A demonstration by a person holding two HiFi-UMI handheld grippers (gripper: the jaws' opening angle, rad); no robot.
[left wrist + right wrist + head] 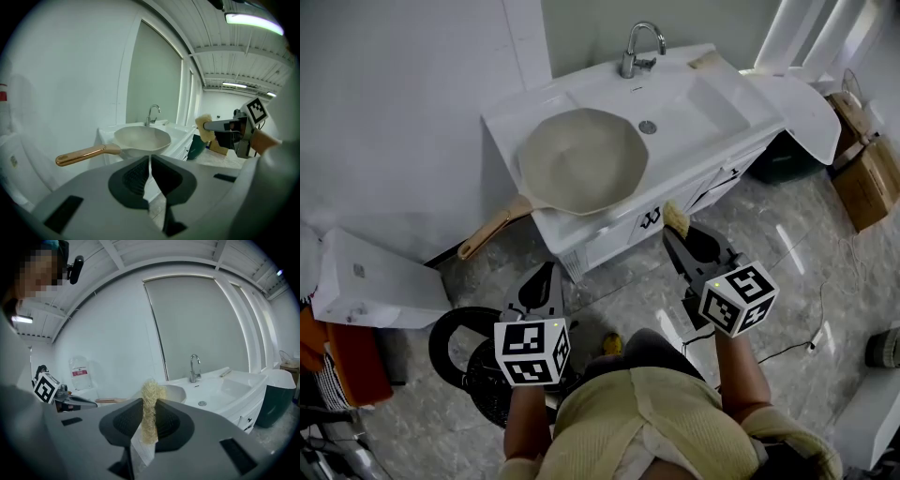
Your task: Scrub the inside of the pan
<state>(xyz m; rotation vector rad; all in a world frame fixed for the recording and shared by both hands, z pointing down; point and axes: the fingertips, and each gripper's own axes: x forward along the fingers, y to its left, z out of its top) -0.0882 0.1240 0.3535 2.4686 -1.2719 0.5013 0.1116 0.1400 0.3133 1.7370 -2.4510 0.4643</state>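
Fingers [134, 176] of our left gripper [150, 160] sit pressed together with nothing between them, held short of the vanity [506, 120]. Ahead, the pan [581, 159] rests on the vanity's left end beside the basin [698, 105], its wooden handle [492, 230] overhanging the edge. Our right gripper [684, 234] clamps a yellow fibrous scrubber [151, 397], just short of the vanity front and apart from the pan.

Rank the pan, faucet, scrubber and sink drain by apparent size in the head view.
1. pan, clearly largest
2. faucet
3. scrubber, close to the faucet; it sits nearer the camera, so unsure
4. sink drain, smallest
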